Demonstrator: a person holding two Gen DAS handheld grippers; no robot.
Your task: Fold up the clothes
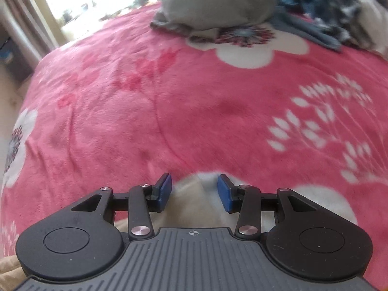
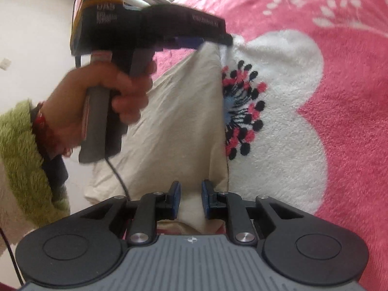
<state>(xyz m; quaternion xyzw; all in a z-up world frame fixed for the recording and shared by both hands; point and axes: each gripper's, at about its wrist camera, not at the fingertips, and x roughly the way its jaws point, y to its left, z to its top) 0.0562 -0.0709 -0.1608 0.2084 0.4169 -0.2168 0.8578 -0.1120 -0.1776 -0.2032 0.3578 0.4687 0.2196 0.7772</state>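
A cream cloth, plain and creased, lies on a pink floral blanket, its long axis running between the two grippers. The left gripper appears to touch its far end, pads spread, while the right gripper stands half-spread astride its near edge. Unfolded clothes are heaped at the blanket's far side.
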